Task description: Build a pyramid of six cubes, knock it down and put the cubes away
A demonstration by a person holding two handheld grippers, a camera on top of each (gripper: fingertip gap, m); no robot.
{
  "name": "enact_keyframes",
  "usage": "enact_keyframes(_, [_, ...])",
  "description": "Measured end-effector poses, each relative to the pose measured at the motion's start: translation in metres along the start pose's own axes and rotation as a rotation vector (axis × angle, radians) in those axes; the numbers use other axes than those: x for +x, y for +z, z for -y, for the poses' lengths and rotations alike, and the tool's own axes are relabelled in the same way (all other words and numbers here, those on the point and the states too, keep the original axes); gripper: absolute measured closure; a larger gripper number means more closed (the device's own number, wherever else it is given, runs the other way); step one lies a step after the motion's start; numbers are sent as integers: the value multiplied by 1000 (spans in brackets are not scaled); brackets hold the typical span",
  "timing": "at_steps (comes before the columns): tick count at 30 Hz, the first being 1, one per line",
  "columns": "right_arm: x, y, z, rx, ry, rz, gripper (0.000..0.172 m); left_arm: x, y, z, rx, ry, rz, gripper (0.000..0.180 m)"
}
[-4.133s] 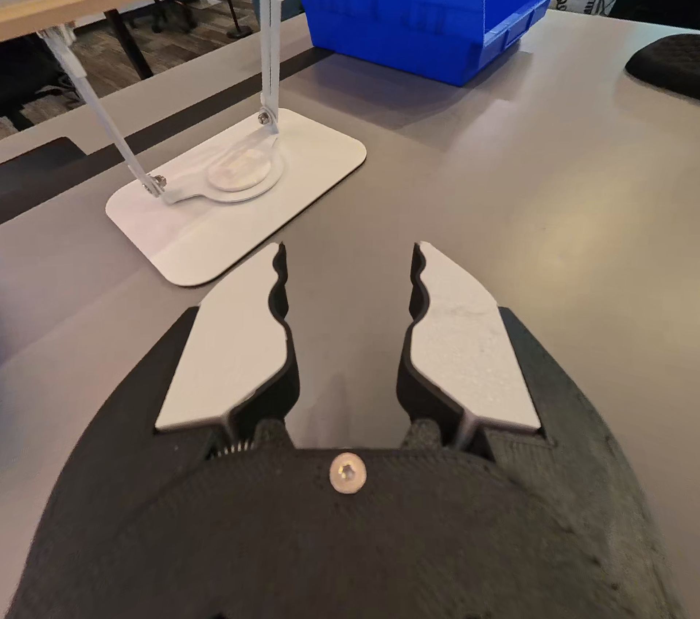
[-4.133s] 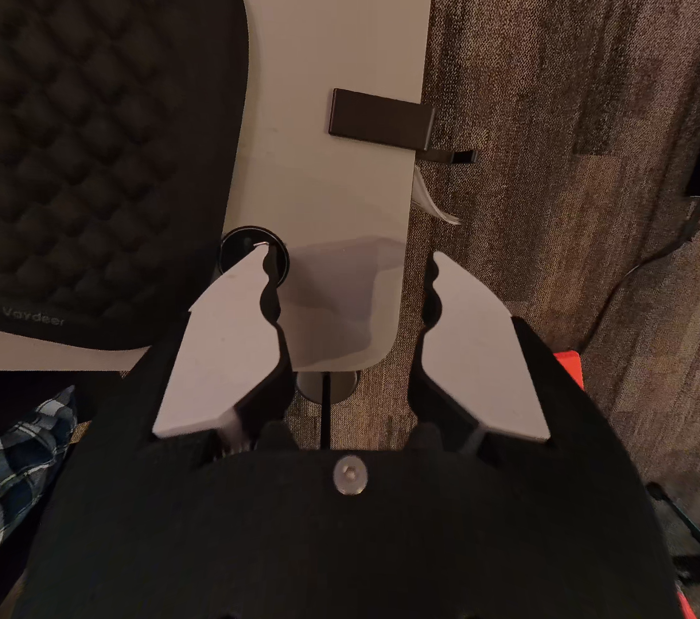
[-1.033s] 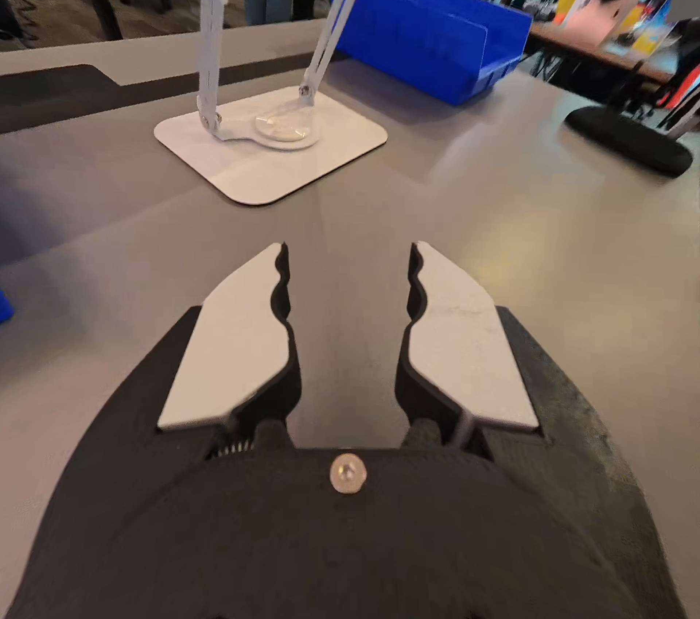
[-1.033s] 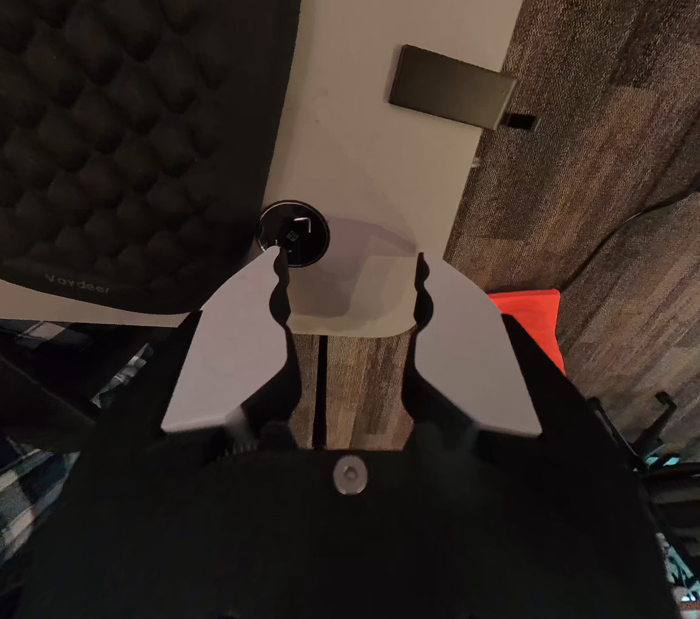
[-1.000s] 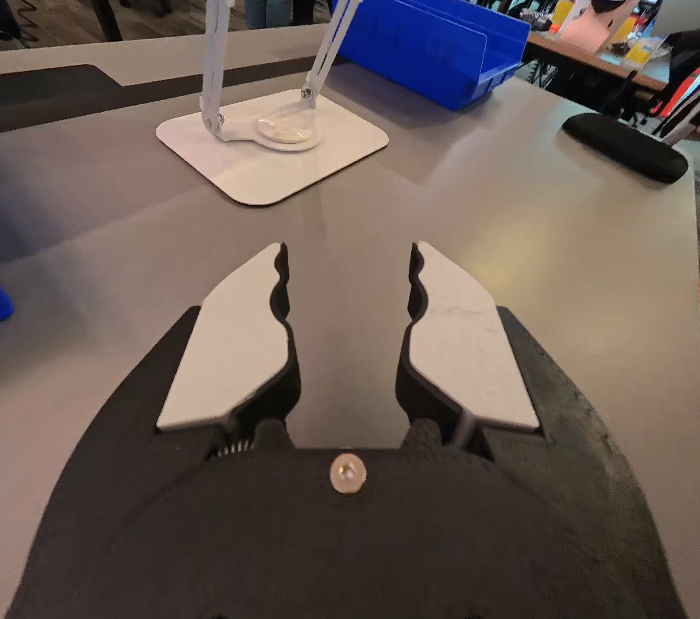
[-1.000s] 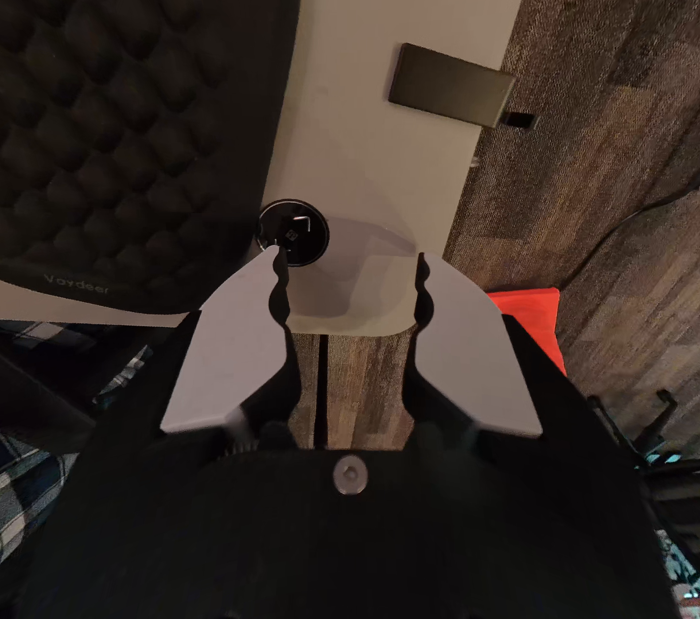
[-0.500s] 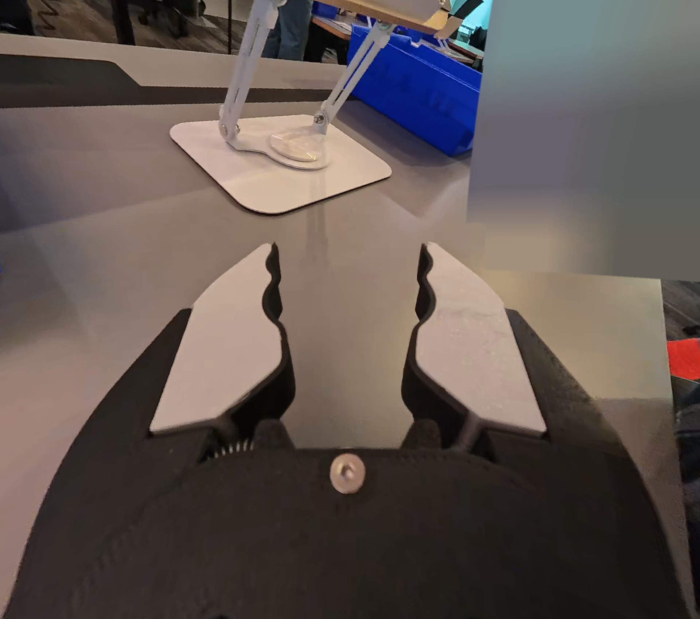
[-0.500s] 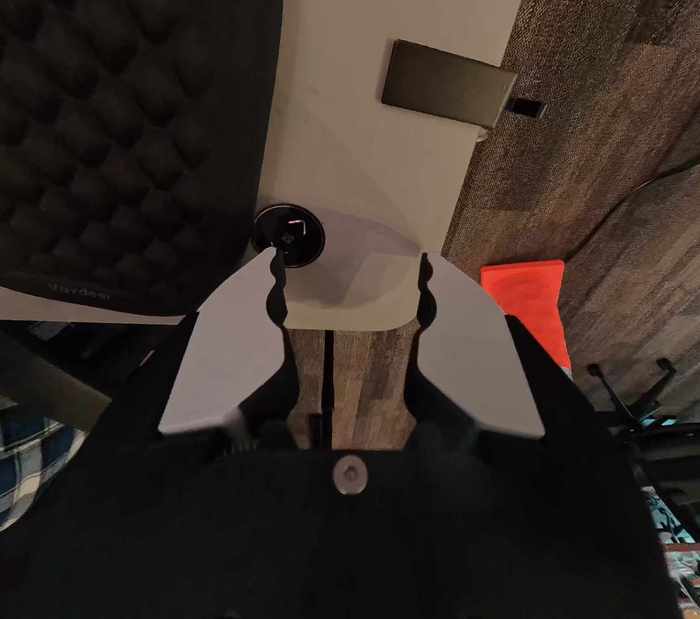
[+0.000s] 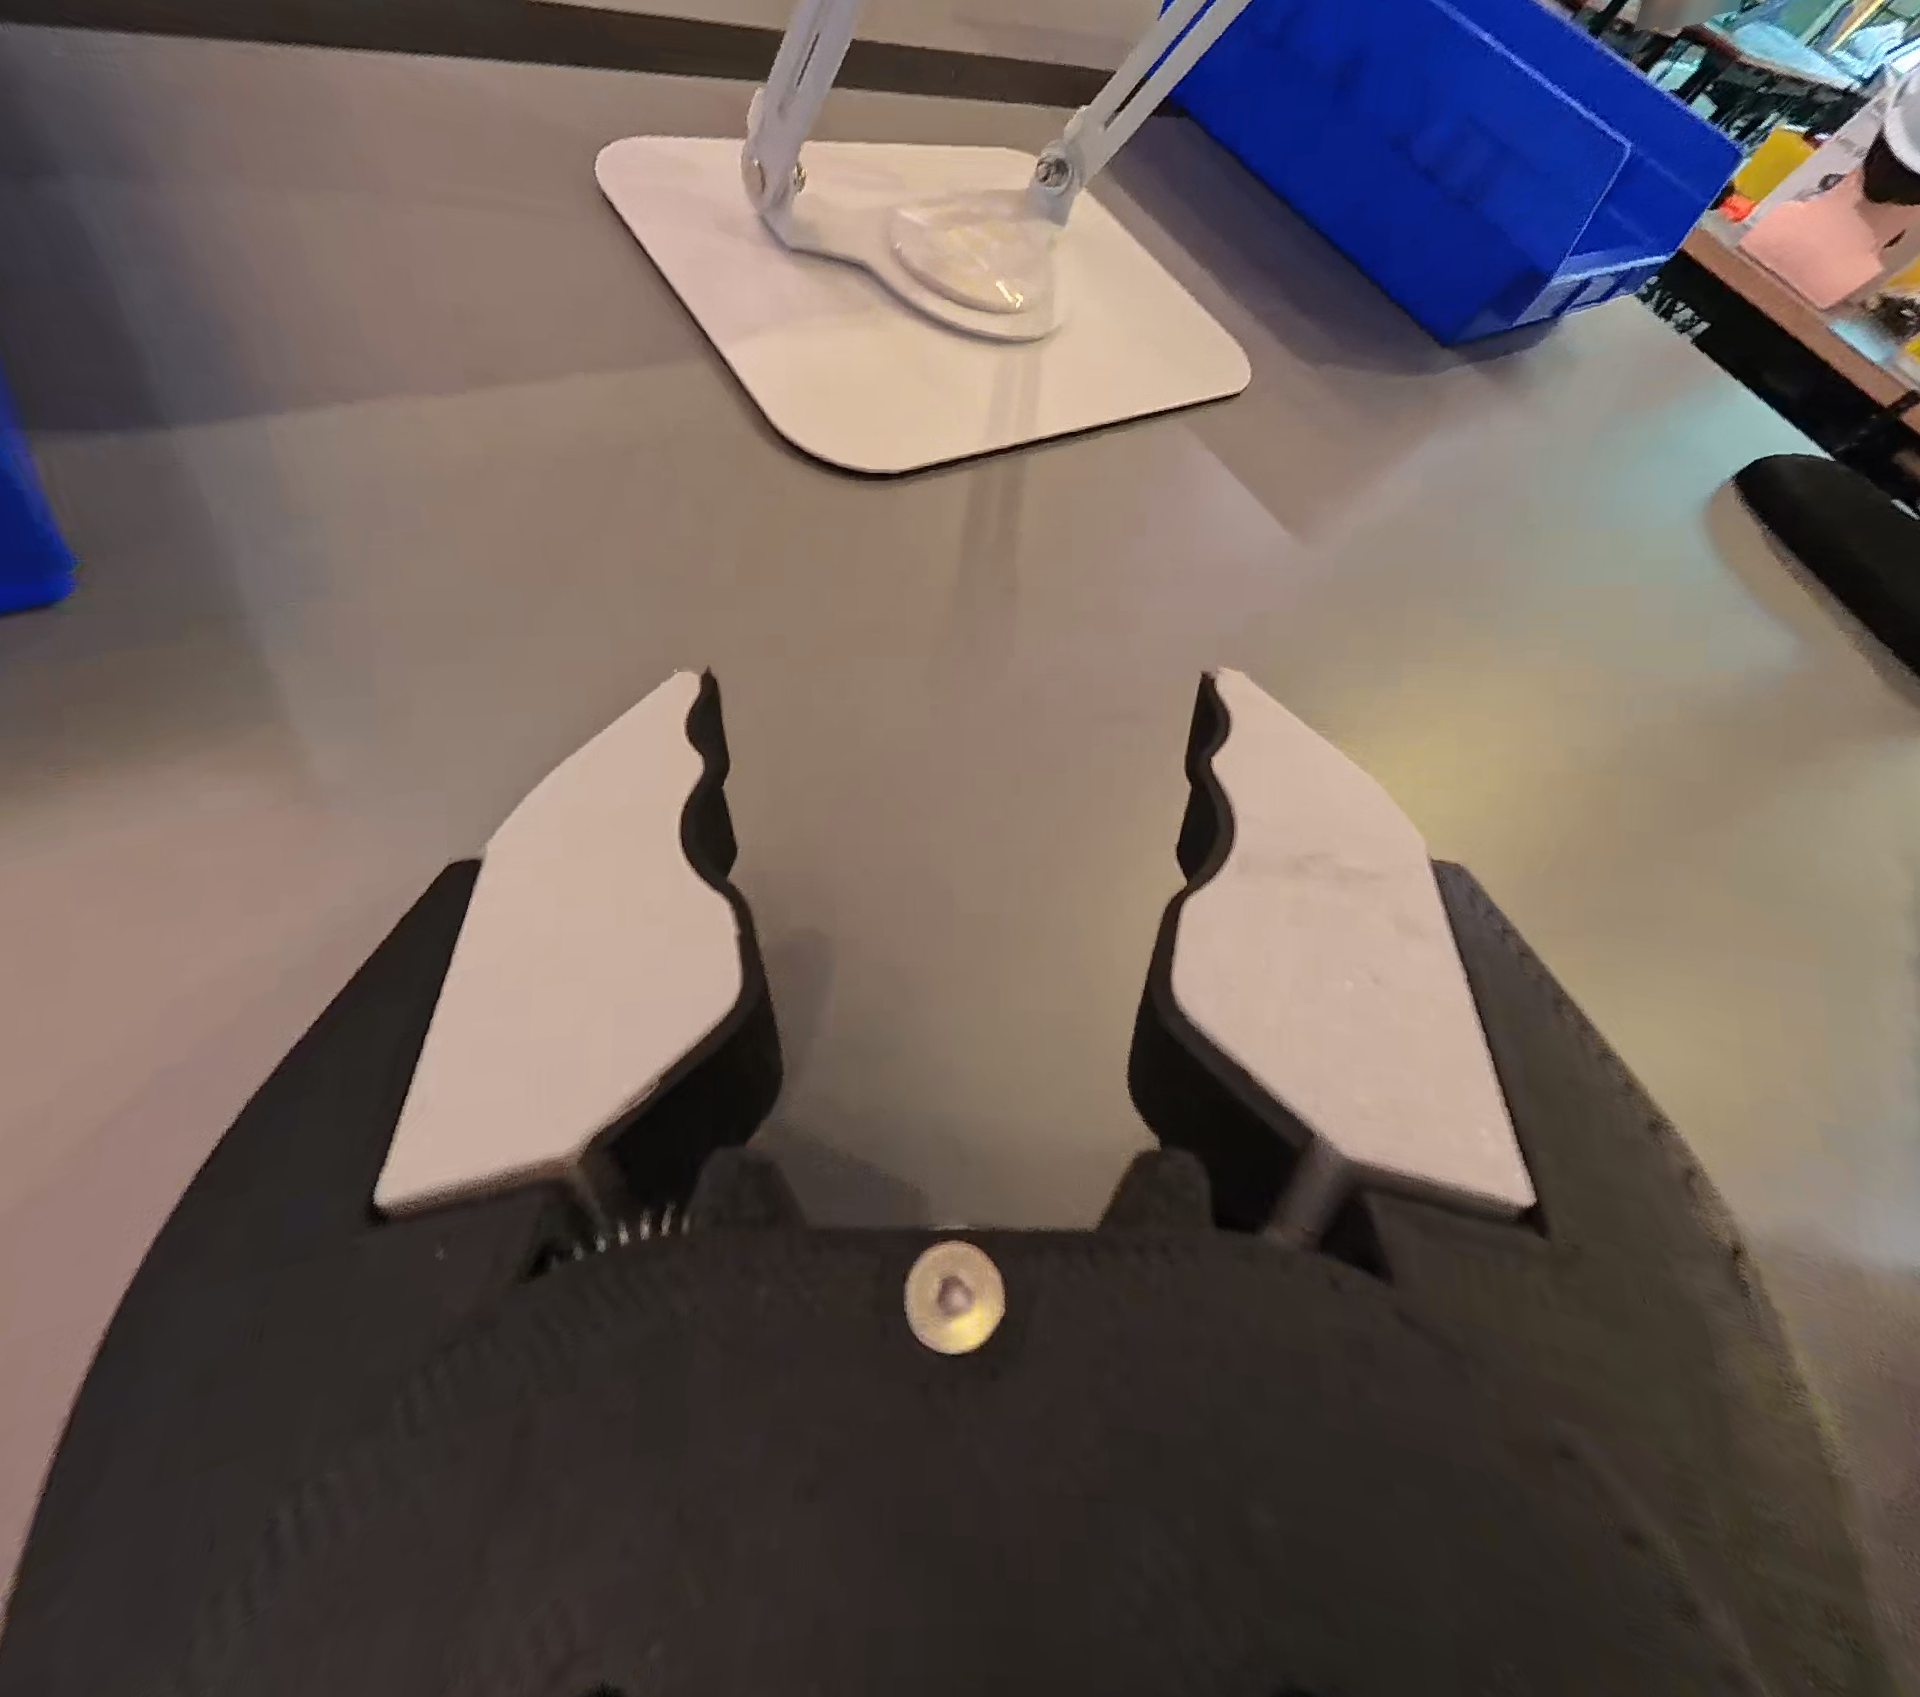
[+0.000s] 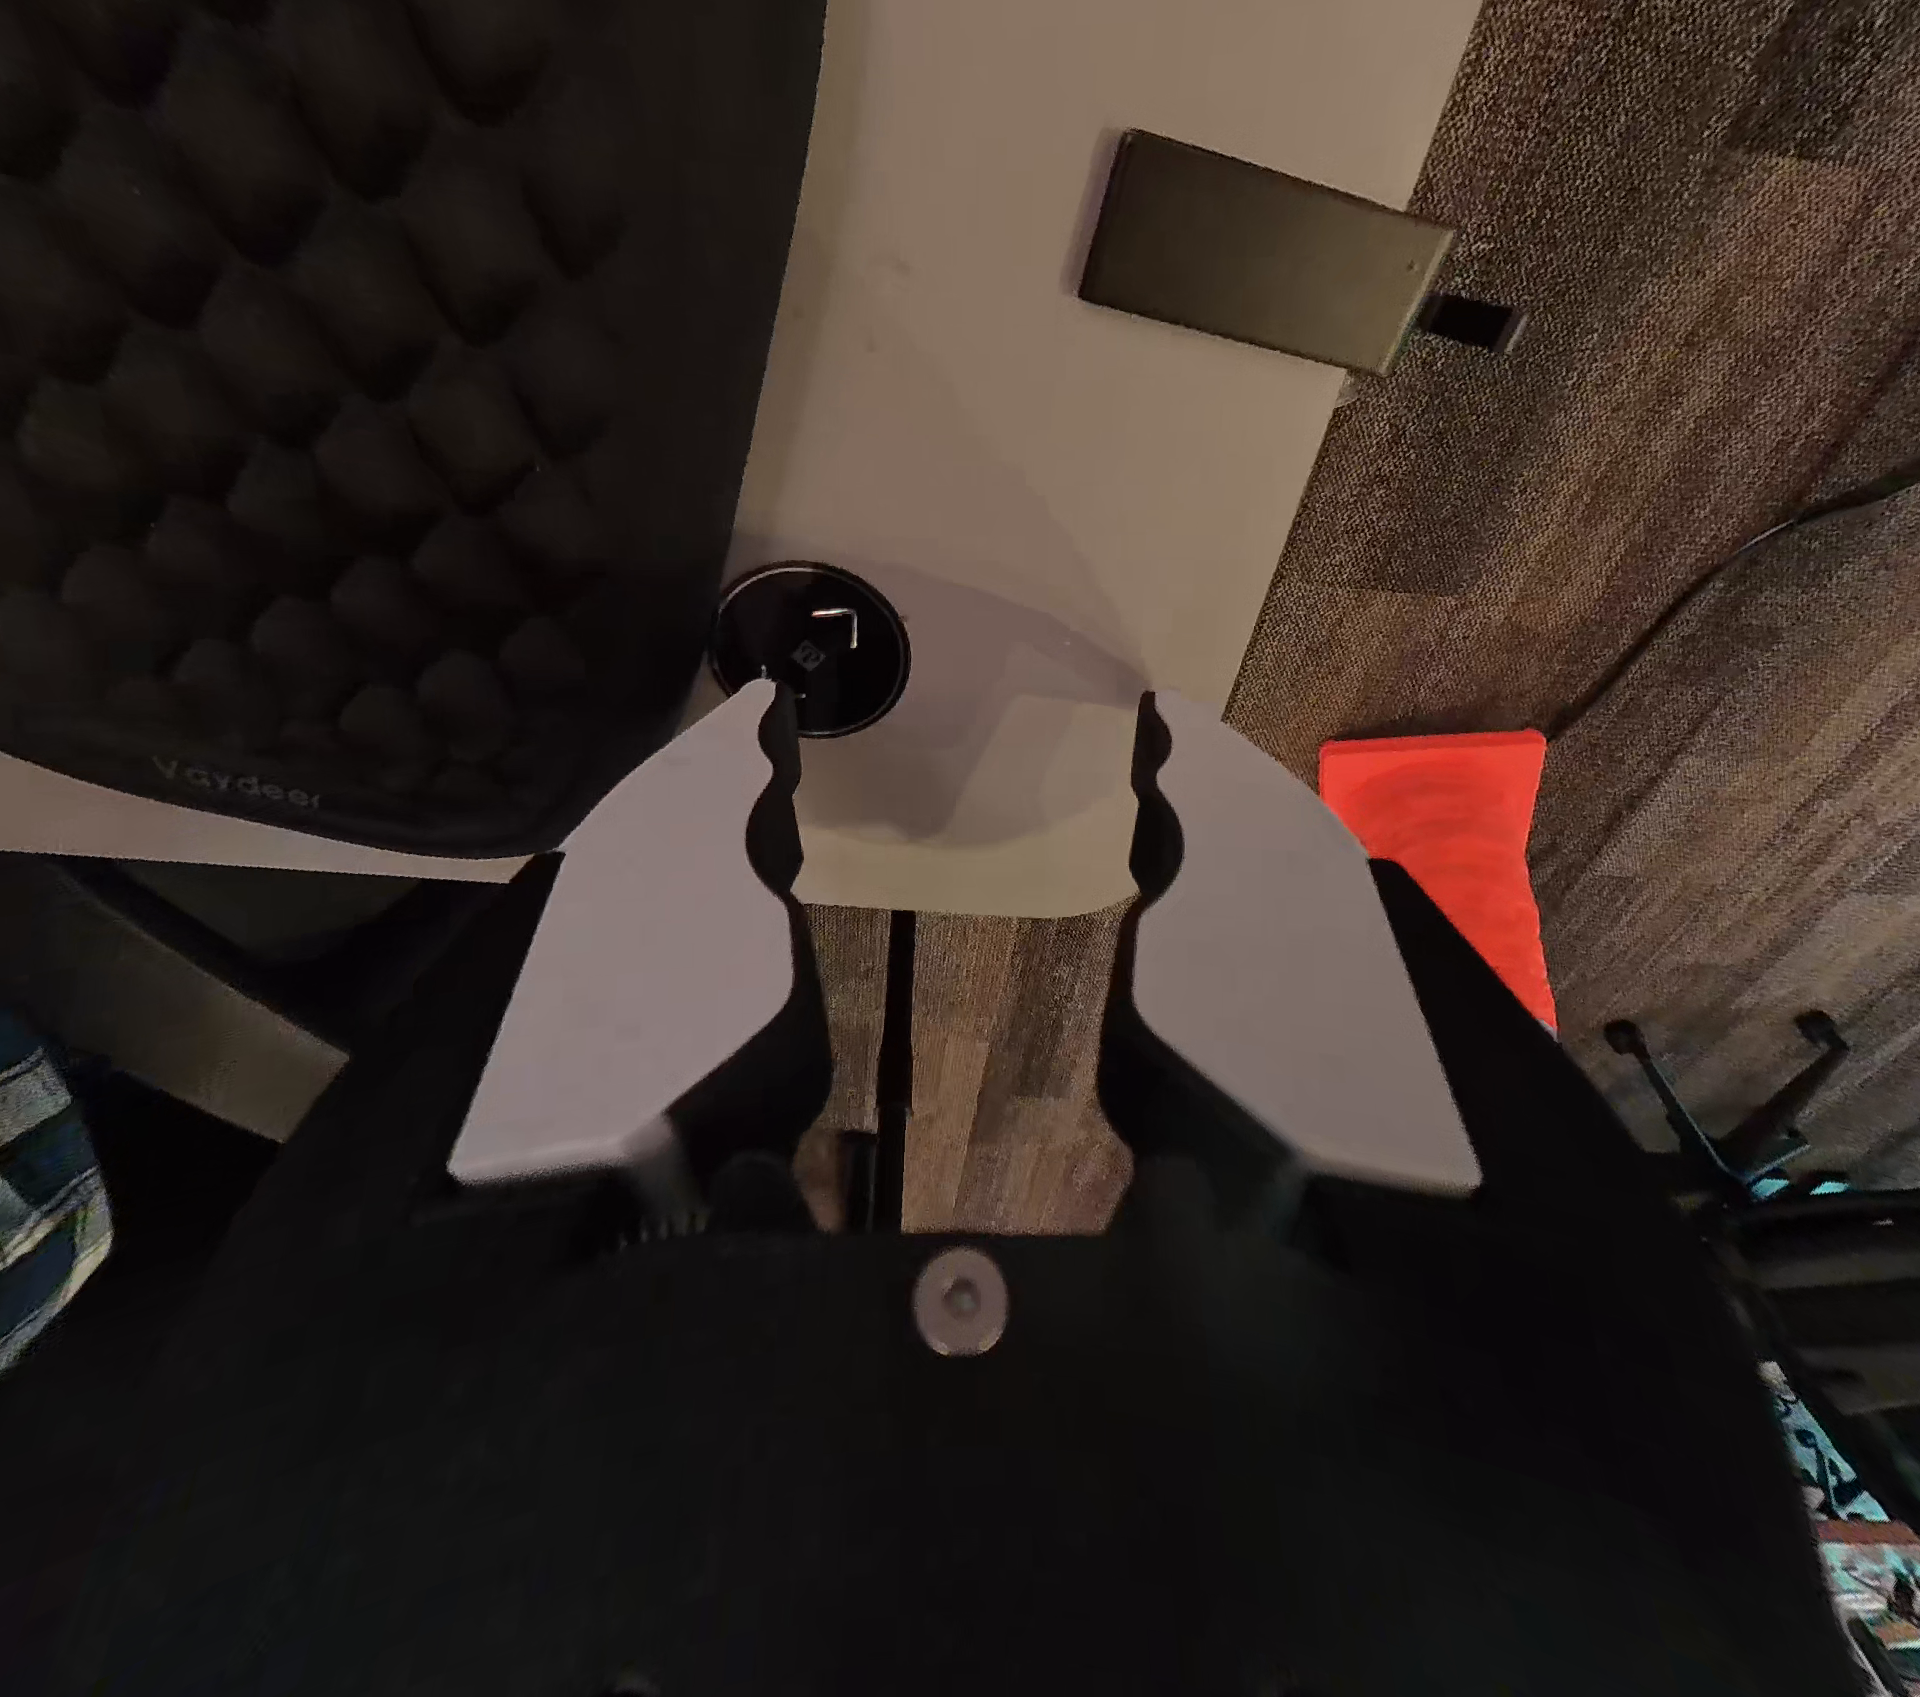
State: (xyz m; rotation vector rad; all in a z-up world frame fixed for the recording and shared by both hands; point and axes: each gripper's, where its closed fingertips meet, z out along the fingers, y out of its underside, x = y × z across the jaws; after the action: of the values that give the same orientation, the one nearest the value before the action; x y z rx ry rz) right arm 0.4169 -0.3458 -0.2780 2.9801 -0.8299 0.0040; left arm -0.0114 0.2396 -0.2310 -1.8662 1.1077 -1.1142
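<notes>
Left gripper (image 9: pixel 954 681) low over grey table (image 9: pixel 416 587), fingers spread wide on nothing; ahead, white stand base (image 9: pixel 914 359), blue bin (image 9: pixel 1455 120) right of that base. Right gripper (image 10: pixel 956 702) over table corner (image 10: pixel 1091 89), fingers parted, bare; black round cap (image 10: pixel 821 639) at left fingertip, quilted black cushion (image 10: pixel 343 245) left of cap. Cubes unseen in either view

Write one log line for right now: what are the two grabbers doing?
left hand-held gripper: open, empty, over grey table | right hand-held gripper: open, empty, above table corner | cubes: none seen | blue bin: beyond stand
</notes>
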Motion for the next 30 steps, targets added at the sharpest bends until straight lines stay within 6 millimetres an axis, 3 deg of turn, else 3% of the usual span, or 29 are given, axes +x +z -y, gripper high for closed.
enact_keyframes(13, [0, -15, -1, -10, -4, 24, 109, -16, 6, -1, -132, -119, 114, 89])
enact_keyframes(27, [1, -33, -1, 27, -10, 29, 109, -21, 4, 6, -209, -77, 260, 86])
enact_keyframes(30, [1, -36, -1, 24, -23, 30, 108, -23, 3, 6, -237, -62, 302, 75])
